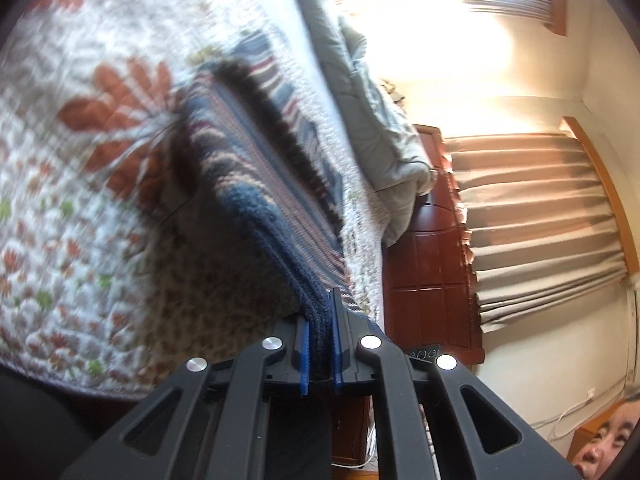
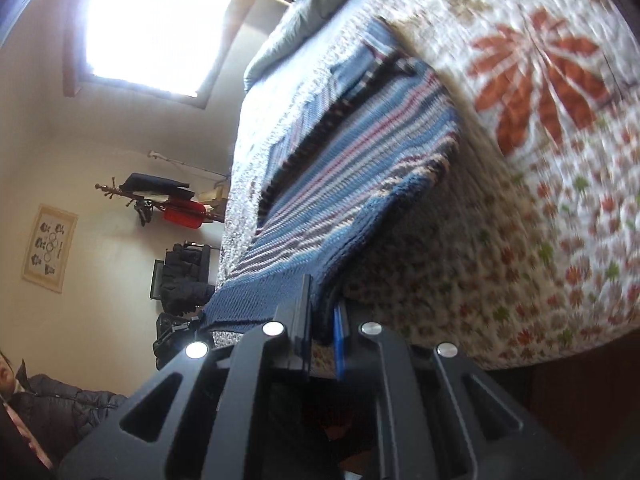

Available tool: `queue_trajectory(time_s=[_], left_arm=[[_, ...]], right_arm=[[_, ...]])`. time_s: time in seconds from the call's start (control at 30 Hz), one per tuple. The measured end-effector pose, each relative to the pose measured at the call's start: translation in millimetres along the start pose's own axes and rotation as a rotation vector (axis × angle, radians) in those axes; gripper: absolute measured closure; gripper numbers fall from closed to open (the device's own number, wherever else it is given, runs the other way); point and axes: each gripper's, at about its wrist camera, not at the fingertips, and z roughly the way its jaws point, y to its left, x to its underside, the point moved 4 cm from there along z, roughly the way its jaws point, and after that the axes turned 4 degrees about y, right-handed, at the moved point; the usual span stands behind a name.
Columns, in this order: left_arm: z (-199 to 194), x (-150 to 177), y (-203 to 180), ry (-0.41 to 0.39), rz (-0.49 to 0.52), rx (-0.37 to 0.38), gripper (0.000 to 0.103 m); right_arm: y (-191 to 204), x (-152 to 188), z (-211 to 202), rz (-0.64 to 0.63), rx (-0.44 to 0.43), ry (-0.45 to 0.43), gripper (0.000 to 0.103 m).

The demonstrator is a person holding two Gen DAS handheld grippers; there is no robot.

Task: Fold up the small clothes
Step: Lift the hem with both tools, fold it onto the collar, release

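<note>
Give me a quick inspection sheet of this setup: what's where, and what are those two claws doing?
Surface: bed with floral quilt.
Job's things: striped knit garment, near hem lifted, far part lying on the quilt.
Clutter: grey bedding bunched at the far end.
Grippers: left gripper and right gripper both shut on the garment's blue hem.
Cables: white cable along the wall.
Surroundings: bright window, curtains, coat rack, wall picture, person at the frame edge.
</note>
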Motion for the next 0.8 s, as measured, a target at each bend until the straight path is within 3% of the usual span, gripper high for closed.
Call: queue_trajectory(time_s=[0.37, 0.8], left_arm=[[2.8, -44.4, -46.3, -0.035, 0.088, 0.038, 0.095], [40.4, -155.1, -70.6, -0.084, 0.1, 0.054, 0.095]], right_arm=[[40.8, -48.5, -8.4, -0.092, 0.019, -0.053, 0.096], [65.2, -157.9, 19.7, -0.146, 0.063, -0.102, 0.096]])
